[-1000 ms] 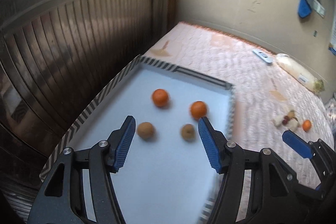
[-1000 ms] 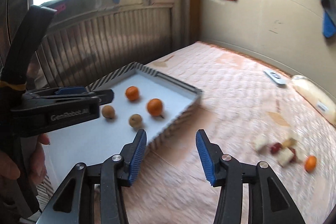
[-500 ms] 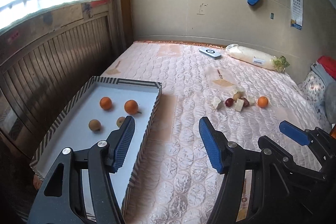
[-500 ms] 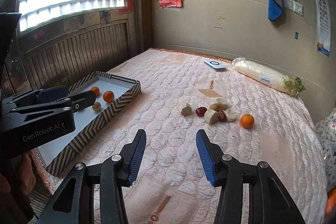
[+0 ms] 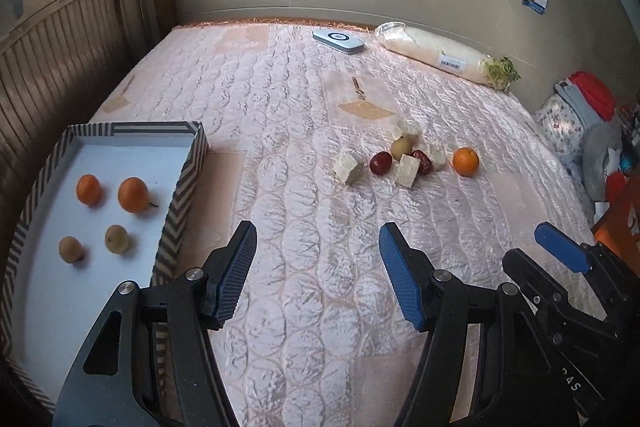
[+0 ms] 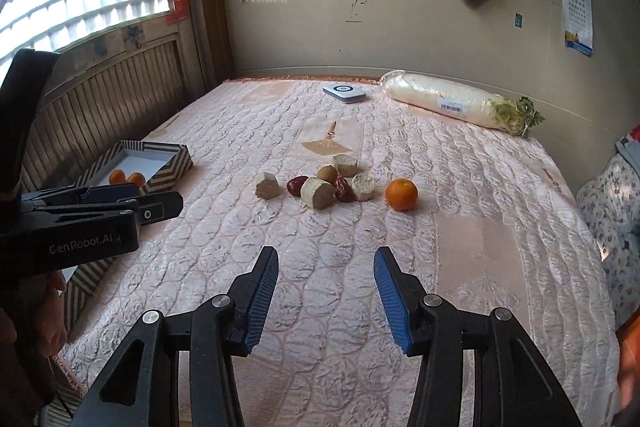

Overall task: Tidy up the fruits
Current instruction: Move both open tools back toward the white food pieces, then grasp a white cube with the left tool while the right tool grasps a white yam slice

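Note:
A striped-rim tray [image 5: 182, 187] [image 6: 168, 169] sits at the bed's left edge and holds two oranges [image 5: 133, 194] and two small brown fruits [image 5: 117, 239]. In the middle of the bed lies a loose orange [image 5: 465, 161] [image 6: 401, 193], red dates [image 5: 380, 163] [image 6: 297, 185], a small brown fruit [image 5: 401, 146] [image 6: 327, 173] and several pale cut chunks [image 5: 349, 167] [image 6: 317, 192]. My left gripper [image 5: 318, 239] is open and empty above the mattress, right of the tray. My right gripper [image 6: 326, 261] is open and empty, short of the fruit pile; it also shows in the left wrist view [image 5: 560, 247].
A pink quilted mattress [image 6: 360, 227] covers the bed. A wrapped white radish [image 6: 452, 103] and a flat white device [image 6: 344, 92] lie by the far wall. Wooden slat panelling runs along the left. Clothes and a grey soft thing [image 5: 584, 115] are piled at the right.
Both grippers have swung right, away from the tray, so that the fruit pile in the middle of the bed is in front of them. Both stayed open.

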{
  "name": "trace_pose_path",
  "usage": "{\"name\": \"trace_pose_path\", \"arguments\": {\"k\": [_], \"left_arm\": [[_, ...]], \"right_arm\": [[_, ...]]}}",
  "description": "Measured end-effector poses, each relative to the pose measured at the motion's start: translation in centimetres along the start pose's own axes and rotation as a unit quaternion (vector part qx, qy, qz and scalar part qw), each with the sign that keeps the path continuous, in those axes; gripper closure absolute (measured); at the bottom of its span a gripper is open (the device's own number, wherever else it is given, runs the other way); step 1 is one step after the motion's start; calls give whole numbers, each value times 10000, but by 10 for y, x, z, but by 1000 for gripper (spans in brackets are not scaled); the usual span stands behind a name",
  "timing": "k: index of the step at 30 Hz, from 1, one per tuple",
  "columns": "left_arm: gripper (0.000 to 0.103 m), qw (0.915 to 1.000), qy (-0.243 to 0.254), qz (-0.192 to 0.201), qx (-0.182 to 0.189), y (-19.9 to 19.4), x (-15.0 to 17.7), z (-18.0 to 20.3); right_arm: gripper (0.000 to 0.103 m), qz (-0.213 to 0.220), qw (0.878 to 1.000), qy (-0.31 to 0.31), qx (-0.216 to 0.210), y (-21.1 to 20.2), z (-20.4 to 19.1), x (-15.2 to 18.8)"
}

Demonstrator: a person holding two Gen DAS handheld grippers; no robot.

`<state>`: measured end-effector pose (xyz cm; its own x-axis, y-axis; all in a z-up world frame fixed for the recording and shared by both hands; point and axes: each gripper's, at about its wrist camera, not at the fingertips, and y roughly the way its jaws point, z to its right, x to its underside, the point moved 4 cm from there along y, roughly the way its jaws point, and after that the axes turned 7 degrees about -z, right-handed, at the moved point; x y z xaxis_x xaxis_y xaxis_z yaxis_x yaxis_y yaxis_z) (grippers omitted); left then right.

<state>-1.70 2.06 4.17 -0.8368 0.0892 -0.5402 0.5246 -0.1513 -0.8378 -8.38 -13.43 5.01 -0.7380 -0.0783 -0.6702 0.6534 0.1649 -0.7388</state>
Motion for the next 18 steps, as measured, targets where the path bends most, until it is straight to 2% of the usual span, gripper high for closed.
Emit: {"name": "trace_pose_path", "arguments": {"k": [6, 11, 14, 18], "left_arm": [[39, 9986, 267, -404, 216, 36, -29, 13], [39, 9952, 844, -489, -25, 58, -43, 22], [39, 9900, 1300, -536, -49, 71, -45, 30], [39, 9875, 1465, -582, -55, 85, -49, 33]], "right_arm": [[55, -111, 9998, 46, -174, 22, 8, -15], [55, -252, 9994, 106, -218, 39, 17, -21], [55, -297, 9991, 156, -272, 45, 22, -21], [55, -327, 9988, 191, -298, 51, 27, -21]]}}
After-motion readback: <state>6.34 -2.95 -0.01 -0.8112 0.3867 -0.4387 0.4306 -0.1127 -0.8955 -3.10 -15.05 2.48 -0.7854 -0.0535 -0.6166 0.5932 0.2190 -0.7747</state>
